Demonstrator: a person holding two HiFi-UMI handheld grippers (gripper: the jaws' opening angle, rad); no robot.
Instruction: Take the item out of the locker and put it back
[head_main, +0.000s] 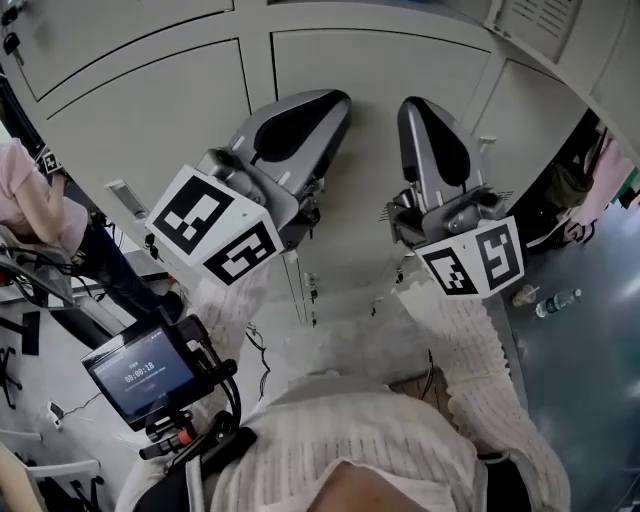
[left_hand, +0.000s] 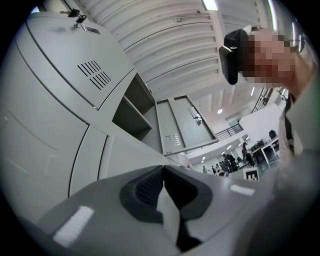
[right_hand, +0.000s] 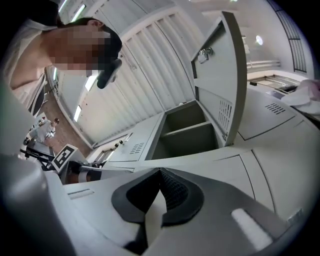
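At mid-frame the left gripper (head_main: 335, 102) and right gripper (head_main: 415, 108) are both clamped shut on nothing, likely idling before the closed doors (head_main: 150, 110), while the item is unseen, perhaps inside the open locker (right_hand: 185, 132) centre-right.

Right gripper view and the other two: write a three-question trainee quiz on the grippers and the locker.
1. True or false: the grey two-jaw right gripper holds an item between its jaws.
2. In the right gripper view, the grey metal locker door stands: A shut, B open, C taken off.
3. Fill in: the jaws of the grey two-jaw left gripper are ____.
Key: 1 false; 2 B; 3 together, with nothing between them.
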